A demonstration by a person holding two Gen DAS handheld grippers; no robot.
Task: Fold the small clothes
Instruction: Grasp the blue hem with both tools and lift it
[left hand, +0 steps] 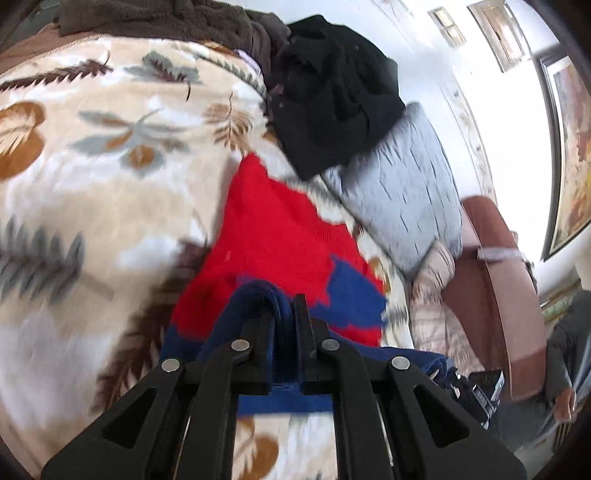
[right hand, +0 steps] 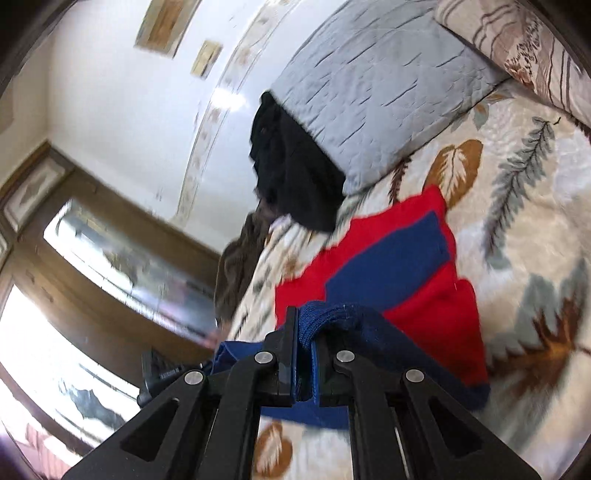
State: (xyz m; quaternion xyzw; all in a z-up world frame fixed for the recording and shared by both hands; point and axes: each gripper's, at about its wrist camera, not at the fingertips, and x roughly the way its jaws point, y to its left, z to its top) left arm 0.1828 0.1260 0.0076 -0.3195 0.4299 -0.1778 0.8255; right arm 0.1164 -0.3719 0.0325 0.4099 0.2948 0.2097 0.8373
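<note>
both tools (left hand: 284,314) (right hand: 304,332) are matte black with triangular cutouts and round silver pins.

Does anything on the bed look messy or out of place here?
A black garment lies in a crumpled heap, part of it draped over the grey pillow, with a brown heap bunched beside it. The red and blue sweater is simply mid-fold, its blue hem pinched by both grippers.

Motion blur smears the leaf-print blanket (left hand: 74,221); a seated person (left hand: 565,369) is cut off at the edge.
</note>
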